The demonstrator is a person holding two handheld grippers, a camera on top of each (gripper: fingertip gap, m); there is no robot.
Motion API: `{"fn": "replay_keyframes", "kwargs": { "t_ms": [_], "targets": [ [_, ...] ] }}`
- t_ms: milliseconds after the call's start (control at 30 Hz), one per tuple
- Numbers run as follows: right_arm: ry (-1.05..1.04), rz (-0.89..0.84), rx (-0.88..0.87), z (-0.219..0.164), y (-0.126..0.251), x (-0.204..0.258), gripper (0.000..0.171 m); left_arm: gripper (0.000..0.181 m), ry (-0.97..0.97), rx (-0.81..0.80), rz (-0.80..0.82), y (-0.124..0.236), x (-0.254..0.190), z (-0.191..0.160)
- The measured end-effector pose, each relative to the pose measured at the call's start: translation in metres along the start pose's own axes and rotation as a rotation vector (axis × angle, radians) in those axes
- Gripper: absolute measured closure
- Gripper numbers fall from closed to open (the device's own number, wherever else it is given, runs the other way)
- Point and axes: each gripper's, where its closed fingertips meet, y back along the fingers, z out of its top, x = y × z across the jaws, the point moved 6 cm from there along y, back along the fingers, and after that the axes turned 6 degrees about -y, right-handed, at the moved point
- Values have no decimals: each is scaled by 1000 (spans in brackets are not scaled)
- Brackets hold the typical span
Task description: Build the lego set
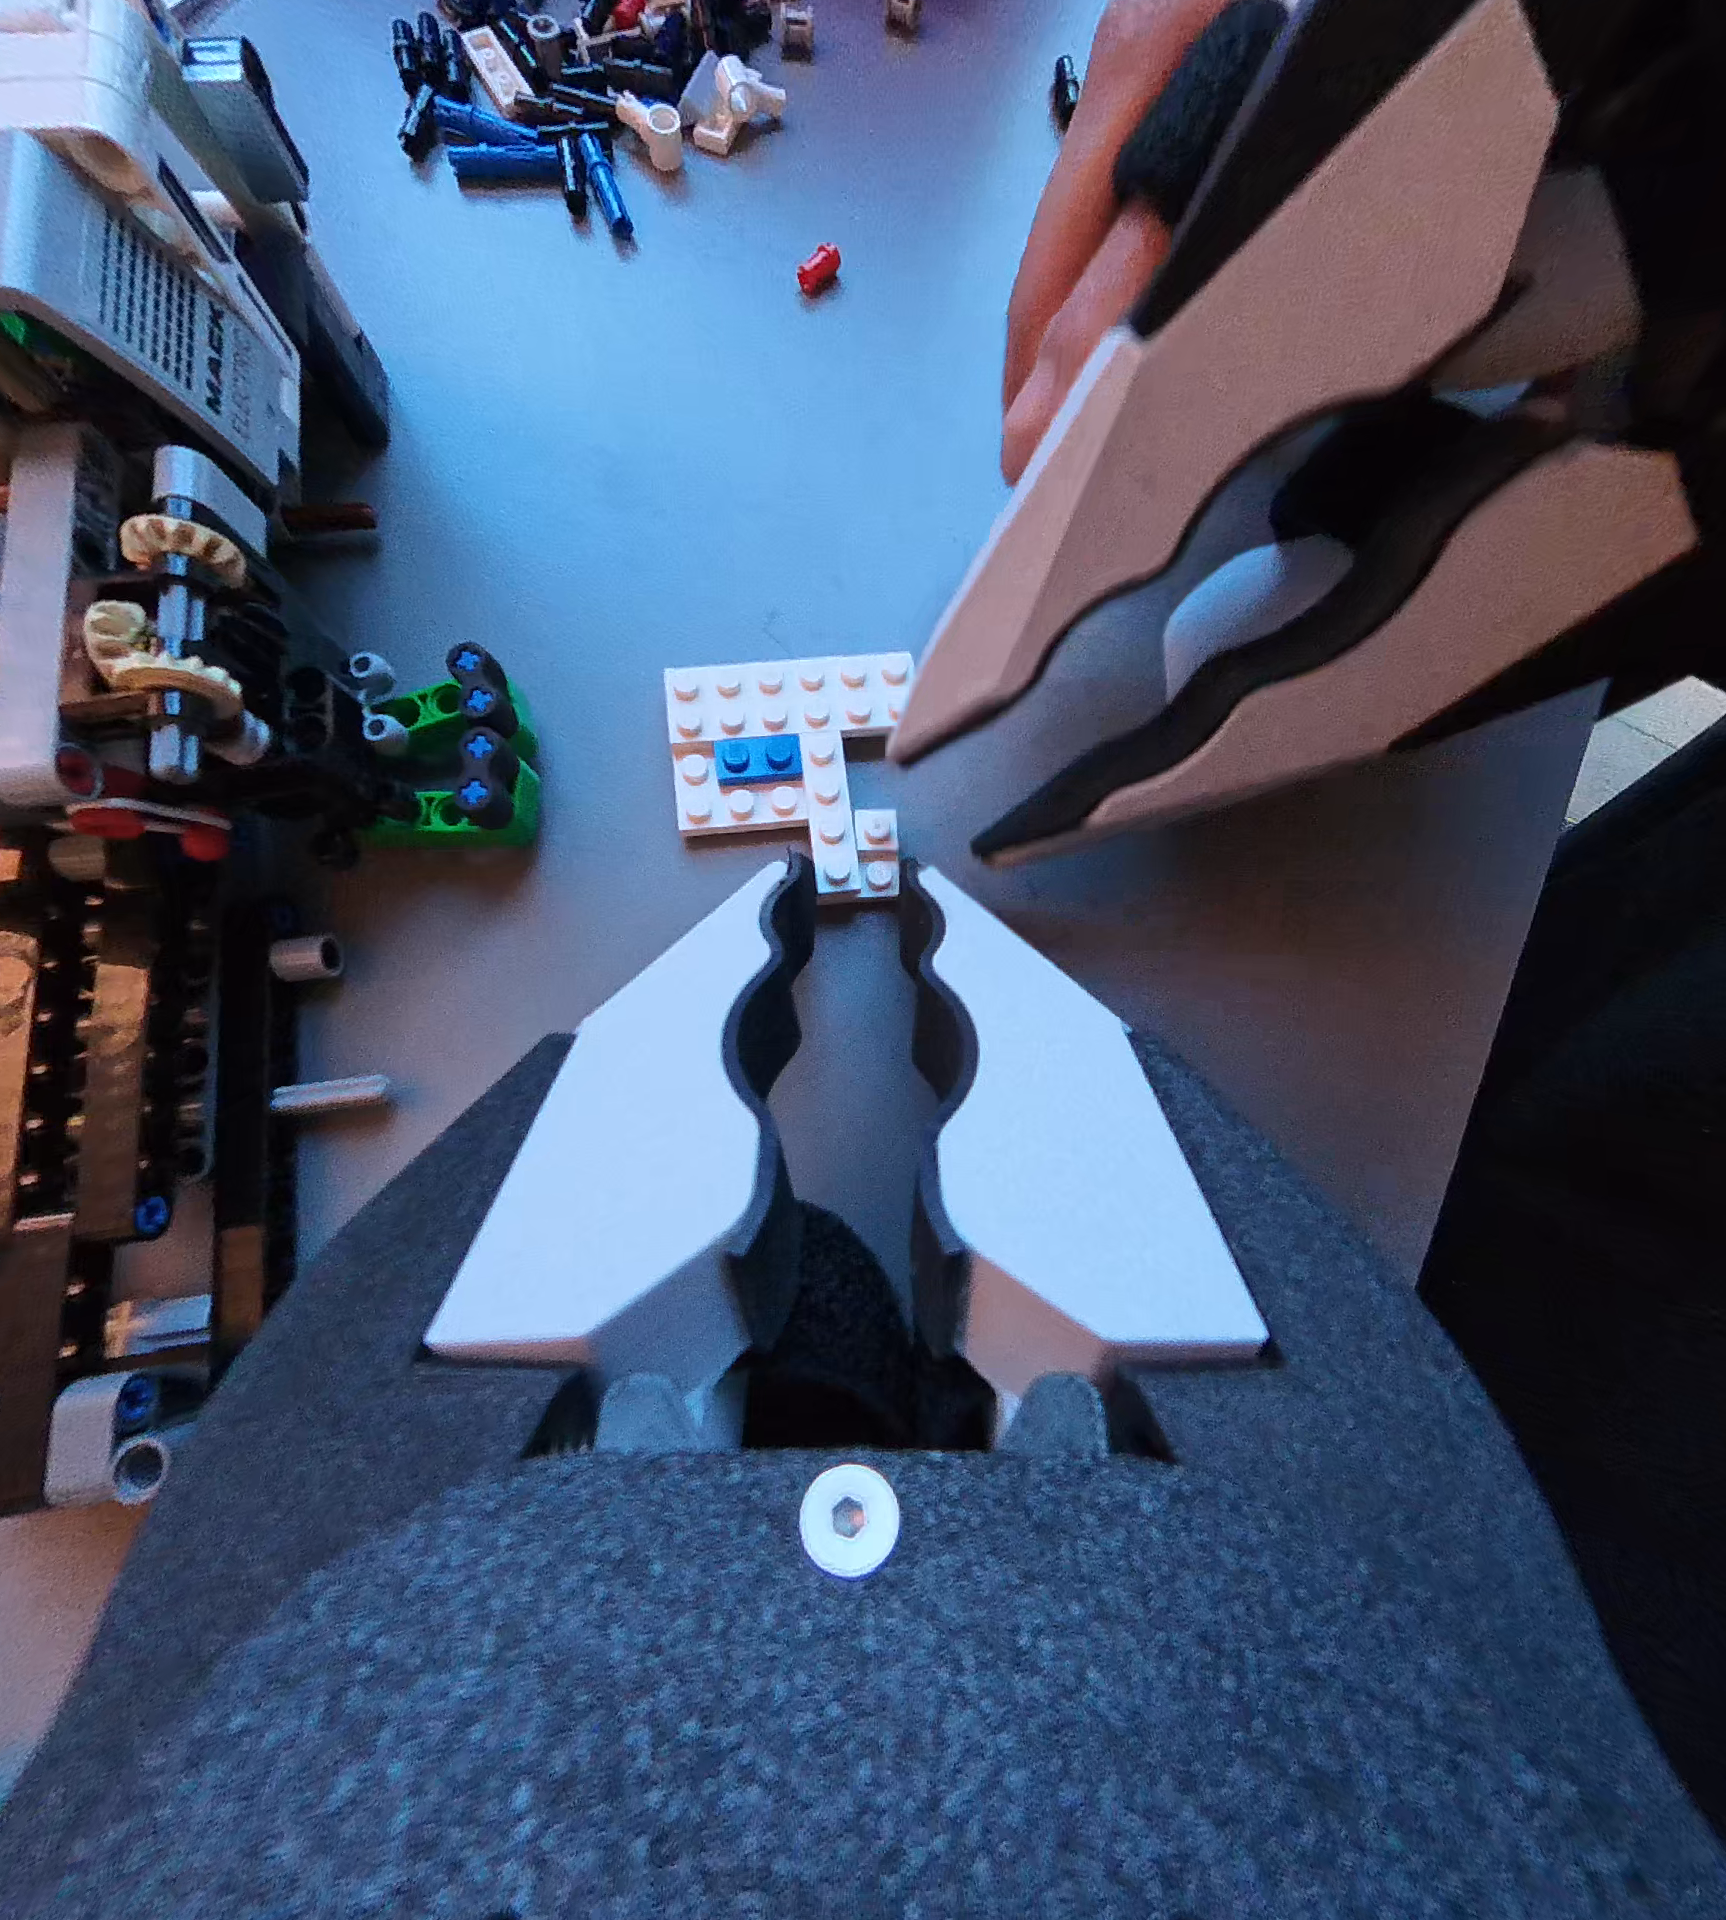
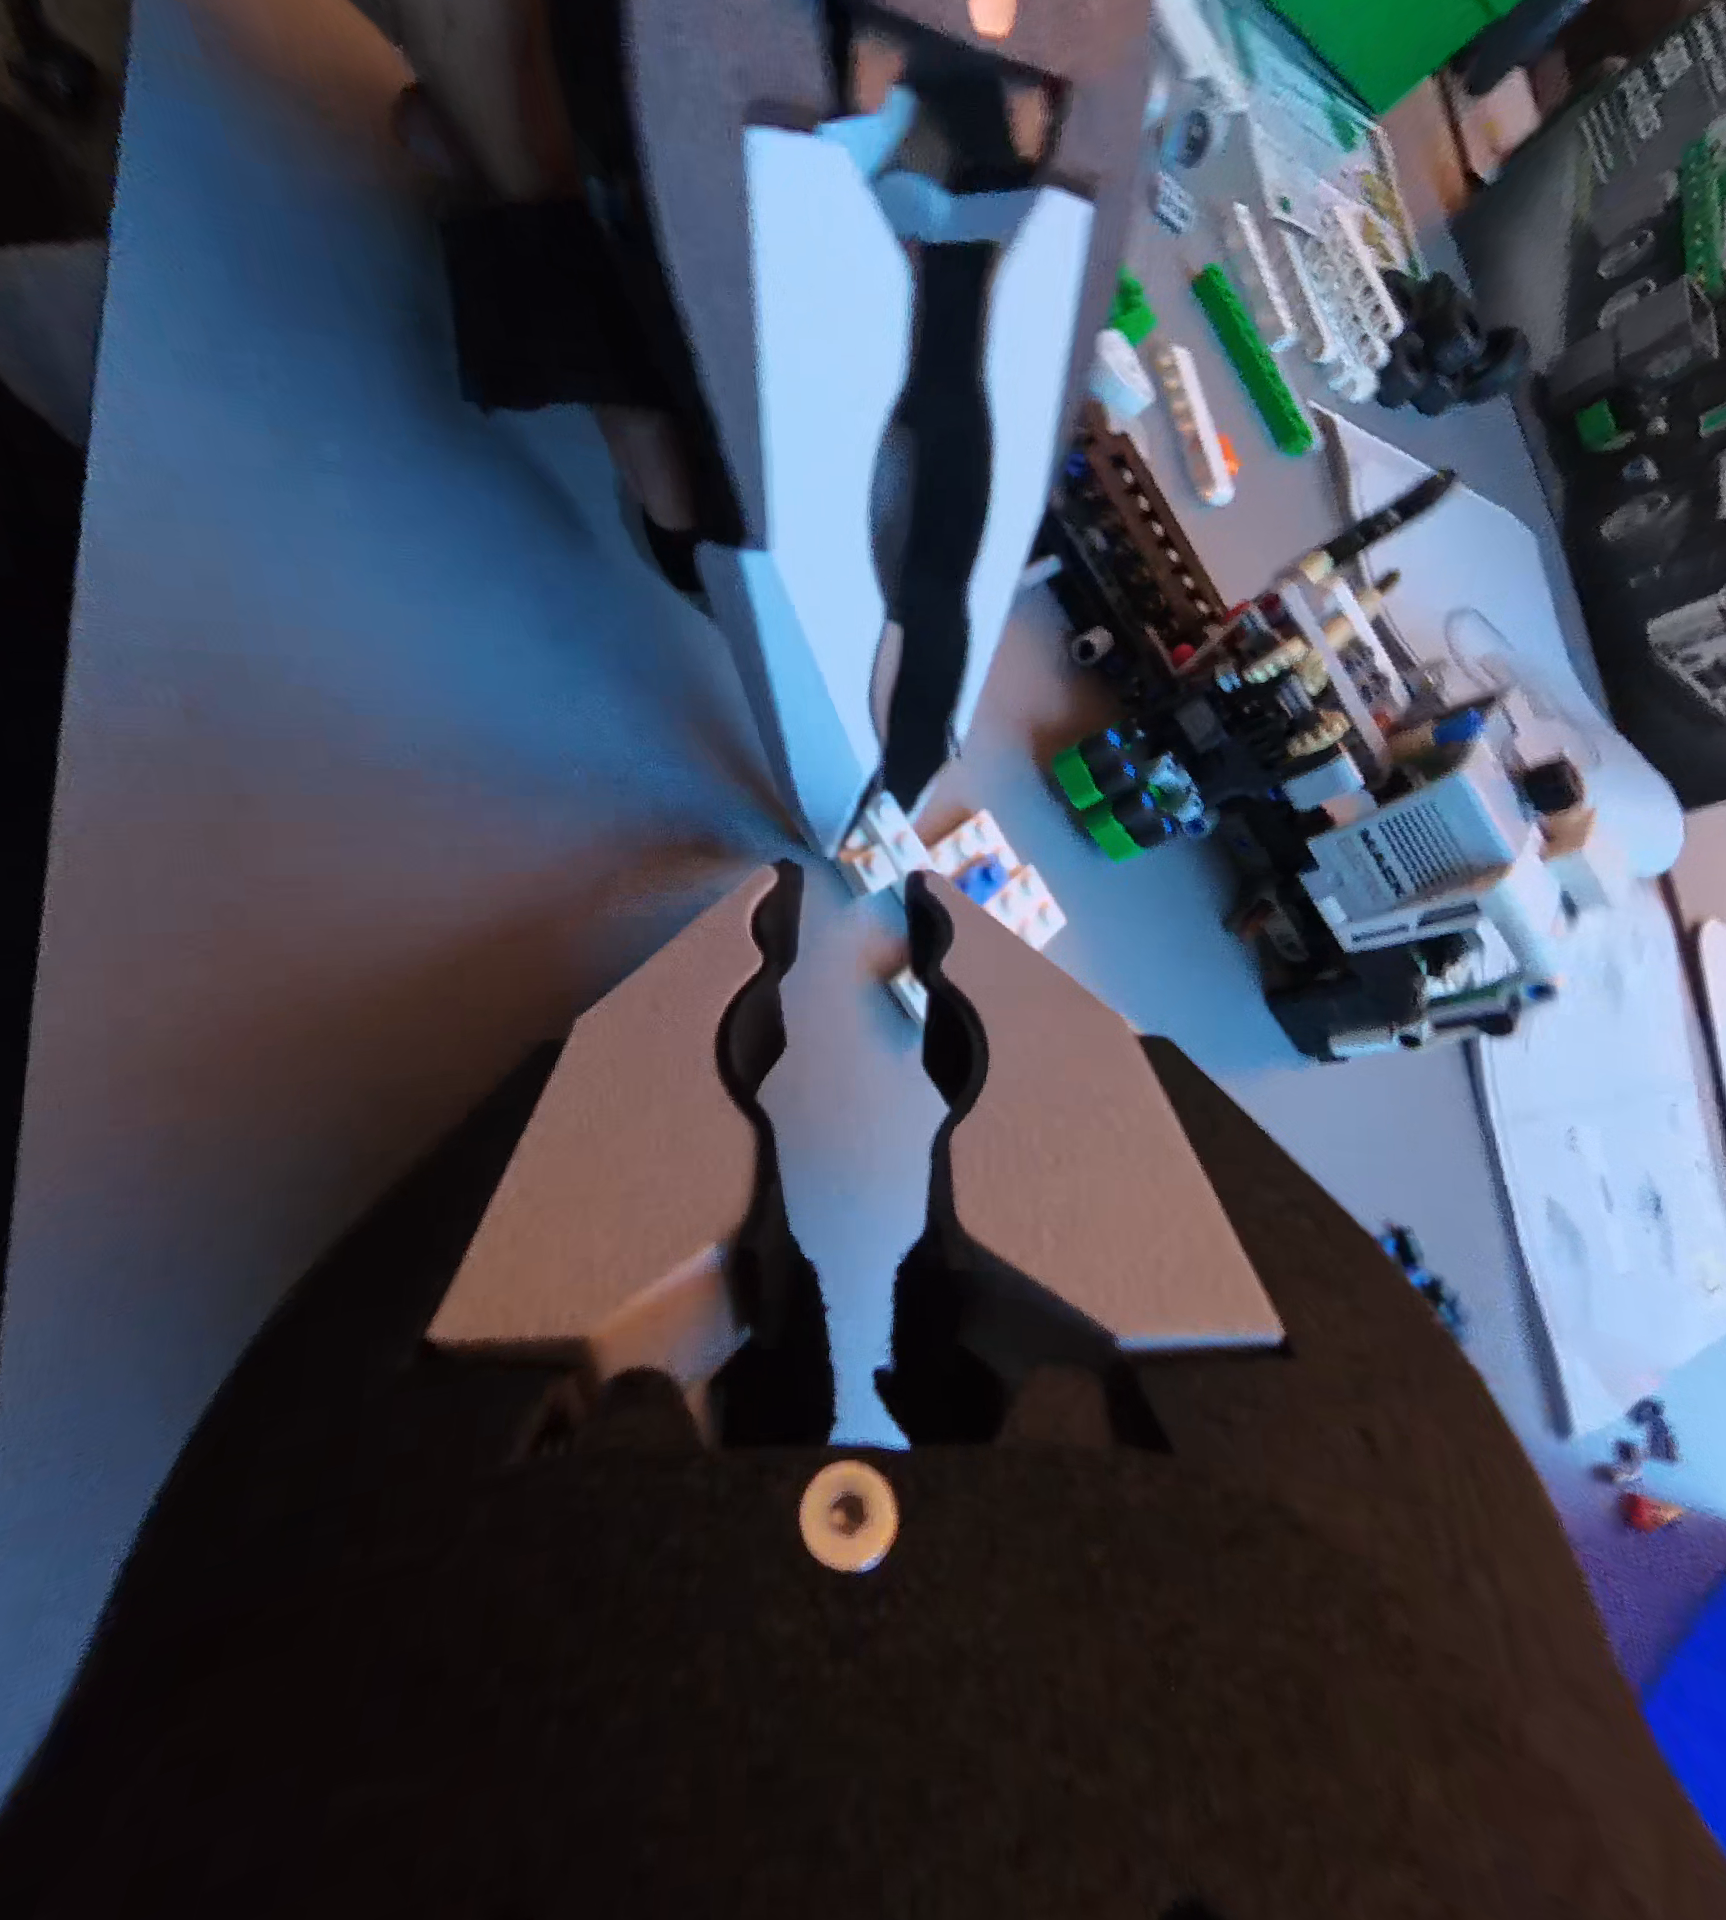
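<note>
A flat white plate assembly (image 1: 786, 707) with a small blue plate (image 1: 757, 758) on it lies on the grey table. My left gripper (image 1: 854, 873) is closed on the narrow near end of the assembly, one fingertip on each side. My right gripper (image 1: 942, 800) comes in from the upper right with its jaws apart and empty, and its tips are beside the assembly's right end. In the right wrist view my right gripper (image 2: 851, 881) is open just short of the white plates (image 2: 984, 842), and the left gripper (image 2: 880, 810) reaches down from above onto them.
A partly built truck model (image 1: 111, 727) fills the left side, with green pieces (image 1: 454, 769) at its edge. A pile of loose parts (image 1: 568, 94) and a red piece (image 1: 817, 268) lie farther off. A hand (image 1: 1067, 260) holds the right gripper. Paper sheets (image 2: 1617, 1195) and a box (image 2: 1721, 416) lie beyond the model. The grippers are tip to tip, or close to it.
</note>
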Motion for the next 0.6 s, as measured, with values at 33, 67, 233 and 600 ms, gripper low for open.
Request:
{"fn": "replay_keyframes", "kwargs": {
  "t_ms": [33,67,233,600],
  "targets": [
    [-45,-12,-14,-2,3,-4,151,167,1,0,2,0,0,0],
    [-91,-31,-30,-4,6,-8,150,167,1,-2,6,1,1,0],
    [-259,-76,-62,-9,19,-21,143,167,5,-3,7,2,3,0],
    [-129,-128,13,-4,4,-8,137,167,15,11,-2,3,2,5]
  ]
}}
